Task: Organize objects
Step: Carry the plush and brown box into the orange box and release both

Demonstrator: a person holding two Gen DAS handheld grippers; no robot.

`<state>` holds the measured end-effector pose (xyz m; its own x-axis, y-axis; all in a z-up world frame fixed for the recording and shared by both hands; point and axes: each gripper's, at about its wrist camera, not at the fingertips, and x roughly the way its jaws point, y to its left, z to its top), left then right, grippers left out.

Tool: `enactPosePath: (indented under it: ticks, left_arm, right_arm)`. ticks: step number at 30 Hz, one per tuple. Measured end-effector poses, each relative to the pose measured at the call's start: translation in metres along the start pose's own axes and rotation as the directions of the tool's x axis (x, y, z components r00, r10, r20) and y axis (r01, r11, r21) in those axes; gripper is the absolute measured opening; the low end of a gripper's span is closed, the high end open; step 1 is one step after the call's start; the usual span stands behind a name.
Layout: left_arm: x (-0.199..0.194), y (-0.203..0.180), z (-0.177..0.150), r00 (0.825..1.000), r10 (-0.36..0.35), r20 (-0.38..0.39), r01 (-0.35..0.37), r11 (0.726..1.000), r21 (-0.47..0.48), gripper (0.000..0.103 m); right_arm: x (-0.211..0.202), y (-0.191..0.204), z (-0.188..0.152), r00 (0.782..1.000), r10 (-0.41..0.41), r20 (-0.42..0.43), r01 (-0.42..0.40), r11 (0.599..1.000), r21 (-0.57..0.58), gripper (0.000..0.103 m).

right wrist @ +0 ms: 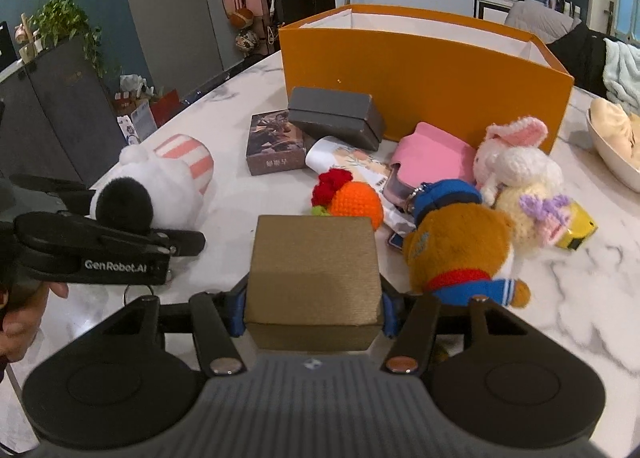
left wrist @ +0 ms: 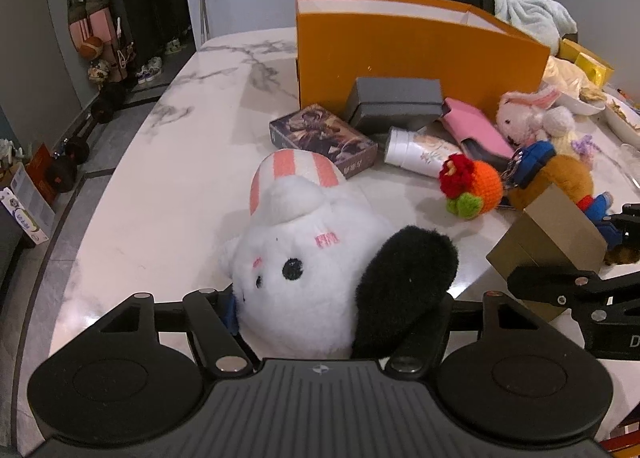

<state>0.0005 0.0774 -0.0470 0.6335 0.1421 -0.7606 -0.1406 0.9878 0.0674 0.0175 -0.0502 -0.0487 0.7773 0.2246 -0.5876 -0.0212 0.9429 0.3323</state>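
Observation:
A white plush toy (left wrist: 304,258) with a black ear and a pink-striped hat lies on the marble table (left wrist: 160,186), close in front of me. My left gripper (left wrist: 338,306) has a finger on each side of it, and the pads press into the fur. The right wrist view shows the same plush (right wrist: 160,178) at the left, with the left gripper (right wrist: 132,218) around its black ear. My right gripper (right wrist: 314,314) is shut on a gold-brown box (right wrist: 314,270), which also appears at the right of the left wrist view (left wrist: 548,242).
A big orange open box (right wrist: 420,70) stands at the back. In front of it lie a grey box (right wrist: 332,114), a card box (right wrist: 276,142), a white tube (right wrist: 344,158), a pink pouch (right wrist: 432,154), a crocheted orange (right wrist: 352,198), a brown bear (right wrist: 456,246) and a rabbit (right wrist: 516,162). A bowl (right wrist: 612,154) sits far right.

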Motion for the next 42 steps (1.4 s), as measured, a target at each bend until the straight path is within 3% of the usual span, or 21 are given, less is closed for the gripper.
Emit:
enactPosePath:
  ticks: [14, 18, 23, 24, 29, 32, 37, 42]
  left_arm:
    - [-0.038, -0.005, 0.032, 0.998, -0.067, -0.016, 0.067, 0.997, 0.024, 0.078]
    - [-0.055, -0.006, 0.067, 0.995, -0.096, 0.031, 0.094, 0.994, 0.054, 0.078]
    - [-0.064, -0.006, 0.138, 0.987, -0.134, 0.089, 0.126, 0.988, 0.086, 0.078]
    - [-0.061, -0.007, 0.153, 0.990, -0.107, 0.096, 0.102, 0.993, 0.061, 0.078]
    - [-0.021, -0.005, 0.234, 0.993, -0.081, 0.082, 0.079, 0.997, 0.028, 0.078]
    - [0.021, -0.004, 0.270, 0.997, -0.065, 0.038, 0.065, 0.998, -0.001, 0.078]
    - [0.106, -0.008, 0.290, 0.995, -0.030, -0.090, 0.028, 0.999, -0.017, 0.078]
    - [0.171, -0.006, 0.284, 0.969, -0.040, -0.242, 0.035, 0.999, -0.026, 0.078]
  right_arm:
    - [-0.053, -0.021, 0.029, 1.000, 0.006, -0.016, -0.006, 1.000, 0.000, 0.061]
    - [-0.072, -0.033, 0.057, 1.000, 0.012, 0.000, -0.012, 1.000, -0.019, 0.061]
    - [-0.088, -0.051, 0.114, 0.999, -0.001, 0.052, 0.003, 0.999, -0.045, 0.061]
    - [-0.089, -0.055, 0.126, 0.998, -0.008, 0.062, 0.011, 0.999, -0.046, 0.061]
    - [-0.069, -0.084, 0.200, 0.995, -0.053, 0.086, 0.057, 0.997, -0.044, 0.061]
    - [-0.032, -0.105, 0.236, 0.993, -0.107, 0.056, 0.109, 0.994, -0.030, 0.061]
    - [0.054, -0.133, 0.260, 0.987, -0.144, -0.069, 0.142, 0.989, -0.030, 0.061]
    - [0.128, -0.148, 0.255, 0.957, -0.168, -0.237, 0.144, 0.982, -0.119, 0.061]
